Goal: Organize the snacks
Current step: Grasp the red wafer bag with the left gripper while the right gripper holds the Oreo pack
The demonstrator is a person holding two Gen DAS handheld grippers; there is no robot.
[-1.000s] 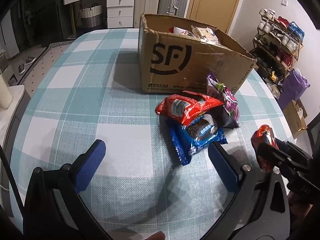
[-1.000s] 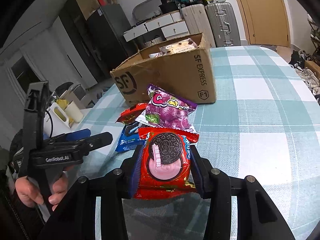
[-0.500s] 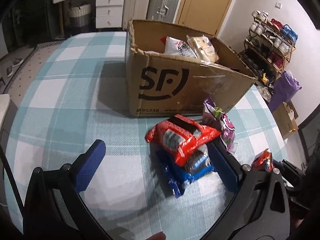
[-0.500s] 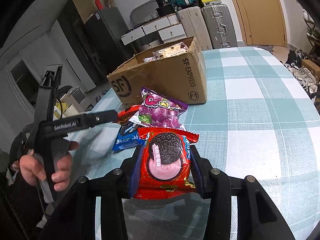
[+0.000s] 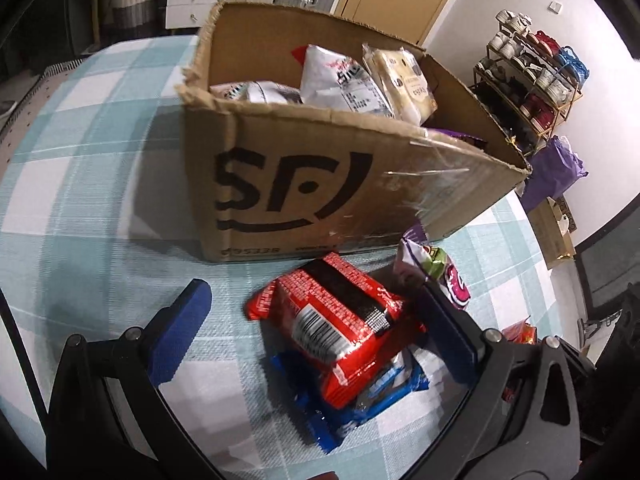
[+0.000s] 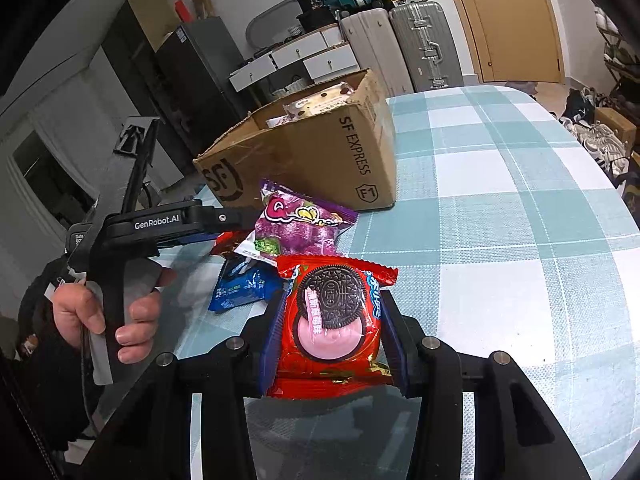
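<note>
My left gripper [image 5: 312, 332] is open, its blue pads either side of a red snack pack [image 5: 336, 320] that lies on a blue Oreo pack [image 5: 360, 404]. A purple candy bag [image 5: 432, 272] lies just right of them, in front of the SF cardboard box [image 5: 304, 184], which holds several packs. My right gripper [image 6: 332, 332] is shut on a red Oreo pack [image 6: 332, 320] and holds it above the table. The right wrist view also shows the purple bag [image 6: 300, 228], the blue pack [image 6: 244, 286], the box [image 6: 320, 156] and the left gripper's body [image 6: 160, 224].
The table has a teal and white checked cloth [image 6: 500, 208]. Suitcases [image 6: 416, 44] and white drawers [image 6: 296, 60] stand behind it. A shoe rack [image 5: 532, 76] and a purple bag [image 5: 552, 168] are off the table's right side.
My left gripper has moved forward towards the box, so the red pack now lies between its open pads. My right gripper has kept hold of the red Oreo pack, nearly still.
</note>
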